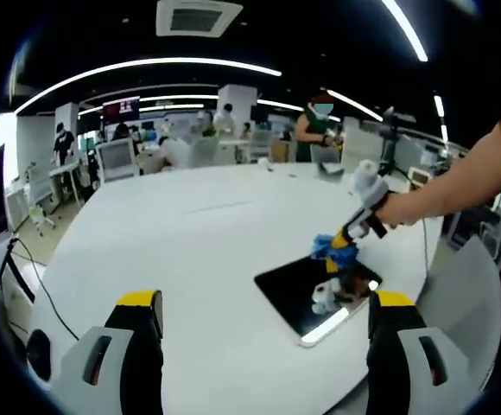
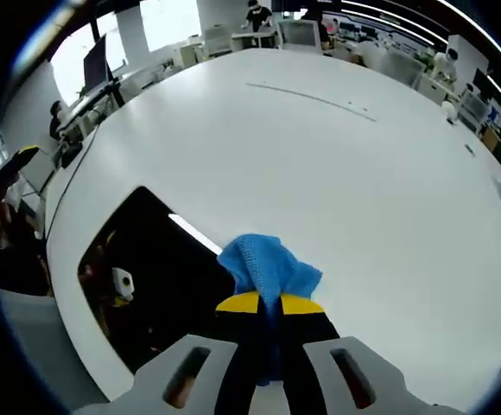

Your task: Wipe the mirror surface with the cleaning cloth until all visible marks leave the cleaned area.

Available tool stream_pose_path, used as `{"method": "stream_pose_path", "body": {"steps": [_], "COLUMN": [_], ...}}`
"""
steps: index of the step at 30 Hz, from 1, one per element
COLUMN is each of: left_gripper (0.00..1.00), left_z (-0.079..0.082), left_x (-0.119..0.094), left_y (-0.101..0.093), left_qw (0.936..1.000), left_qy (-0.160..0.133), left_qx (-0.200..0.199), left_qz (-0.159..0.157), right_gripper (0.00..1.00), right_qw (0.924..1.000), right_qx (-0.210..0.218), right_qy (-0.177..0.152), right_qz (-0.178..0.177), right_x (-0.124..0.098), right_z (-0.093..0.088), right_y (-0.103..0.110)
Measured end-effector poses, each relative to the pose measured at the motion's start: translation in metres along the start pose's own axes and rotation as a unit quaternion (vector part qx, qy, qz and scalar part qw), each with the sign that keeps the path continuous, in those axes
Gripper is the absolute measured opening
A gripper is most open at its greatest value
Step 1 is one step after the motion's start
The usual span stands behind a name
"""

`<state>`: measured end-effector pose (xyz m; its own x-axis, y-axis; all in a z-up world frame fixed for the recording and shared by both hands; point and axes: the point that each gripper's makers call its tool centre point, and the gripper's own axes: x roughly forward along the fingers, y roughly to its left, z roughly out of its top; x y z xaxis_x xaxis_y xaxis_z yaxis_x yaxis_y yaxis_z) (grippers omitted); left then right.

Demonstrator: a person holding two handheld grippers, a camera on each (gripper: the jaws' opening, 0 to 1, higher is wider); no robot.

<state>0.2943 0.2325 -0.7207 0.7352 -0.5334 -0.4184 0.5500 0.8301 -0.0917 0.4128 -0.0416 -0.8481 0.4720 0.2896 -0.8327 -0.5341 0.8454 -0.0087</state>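
My right tongs (image 2: 269, 304) pinch the blue cloth (image 2: 266, 266) tight on the mirror (image 2: 155, 285) near the surface's edge. My left tongs (image 1: 263, 316) gape, holding nothing. I should press flat and rub slowly.

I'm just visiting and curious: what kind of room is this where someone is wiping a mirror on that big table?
Probably a large open-plan office or lab. A wide white table holds the mirror, long strip lights run across the ceiling, and behind it stand desks with chairs, a screen and several people.
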Motion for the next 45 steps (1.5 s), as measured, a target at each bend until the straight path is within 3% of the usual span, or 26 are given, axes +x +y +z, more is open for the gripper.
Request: {"method": "stream_pose_path", "body": {"steps": [10, 21, 32, 45], "left_gripper": [0.99, 0.99, 0.99, 0.99], "left_z": [-0.002, -0.002, -0.004, -0.007], "left_x": [-0.001, 0.001, 0.006, 0.014], "left_y": [0.002, 0.000, -0.005, -0.012], "left_qw": [1.0000, 1.0000, 0.9999, 0.9995], "left_qy": [0.005, 0.006, 0.012, 0.019], "left_qx": [0.002, -0.001, 0.002, 0.012], "left_qz": [0.001, -0.003, -0.008, -0.022], "right_gripper": [0.01, 0.01, 0.01, 0.01], "right_qw": [0.9995, 0.9989, 0.9984, 0.9973], "right_qx": [0.007, 0.018, 0.034, 0.065], "right_qy": [0.000, -0.003, -0.033, -0.034], "right_qz": [0.031, 0.044, 0.029, -0.004], "right_x": [0.000, -0.015, -0.048, -0.078], "right_z": [0.006, 0.006, 0.021, 0.003], "right_y": [0.008, 0.015, -0.005, -0.038]}}
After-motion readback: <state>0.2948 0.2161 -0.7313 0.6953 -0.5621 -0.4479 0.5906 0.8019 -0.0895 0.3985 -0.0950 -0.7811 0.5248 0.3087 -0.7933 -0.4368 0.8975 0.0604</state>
